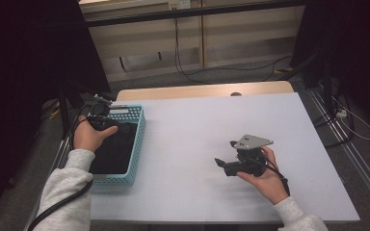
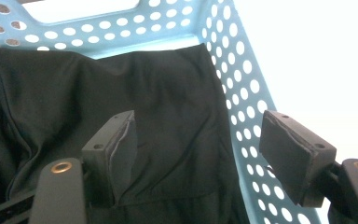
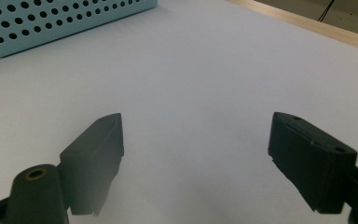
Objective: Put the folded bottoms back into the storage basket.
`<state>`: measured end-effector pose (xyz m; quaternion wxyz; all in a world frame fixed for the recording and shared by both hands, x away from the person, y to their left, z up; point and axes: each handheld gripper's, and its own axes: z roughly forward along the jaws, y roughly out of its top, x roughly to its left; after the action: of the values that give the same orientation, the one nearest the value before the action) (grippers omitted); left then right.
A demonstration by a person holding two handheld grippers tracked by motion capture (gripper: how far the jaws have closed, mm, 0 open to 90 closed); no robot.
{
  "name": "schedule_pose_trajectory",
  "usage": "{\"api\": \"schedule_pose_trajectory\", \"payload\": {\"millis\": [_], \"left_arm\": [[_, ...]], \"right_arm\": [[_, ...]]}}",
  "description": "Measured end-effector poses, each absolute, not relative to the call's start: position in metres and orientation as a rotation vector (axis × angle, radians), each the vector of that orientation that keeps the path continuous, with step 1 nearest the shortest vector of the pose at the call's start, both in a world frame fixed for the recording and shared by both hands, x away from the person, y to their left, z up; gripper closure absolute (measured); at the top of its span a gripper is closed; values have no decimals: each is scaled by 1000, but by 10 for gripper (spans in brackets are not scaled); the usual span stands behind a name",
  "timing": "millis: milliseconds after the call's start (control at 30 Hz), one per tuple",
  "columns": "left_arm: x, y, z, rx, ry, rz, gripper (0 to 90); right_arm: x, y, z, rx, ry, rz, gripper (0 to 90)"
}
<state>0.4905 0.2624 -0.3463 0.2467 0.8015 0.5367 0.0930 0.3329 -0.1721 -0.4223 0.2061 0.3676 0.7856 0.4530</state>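
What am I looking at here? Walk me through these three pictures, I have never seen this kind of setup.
A person sits at a white table and holds a hand tool, a gripper with two black jaws, in each hand. The high view looks down from above. The other two pictures come from small cameras riding on the tools.

The left gripper is over a light blue basket full of holes, at the table's left edge. A black cloth lies inside it. The jaws stand open above the cloth and hold nothing.

The right gripper is low over bare table, jaws open and empty, with the basket's corner farther off.
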Motion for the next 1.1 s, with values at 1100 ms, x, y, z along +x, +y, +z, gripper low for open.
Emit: {"api": "schedule_pose_trajectory", "payload": {"millis": [1100], "left_arm": [[475, 191, -339, 2214, 1195, 161, 231]], "right_arm": [[324, -196, -424, 1049, 2206, 1243, 178]]}}
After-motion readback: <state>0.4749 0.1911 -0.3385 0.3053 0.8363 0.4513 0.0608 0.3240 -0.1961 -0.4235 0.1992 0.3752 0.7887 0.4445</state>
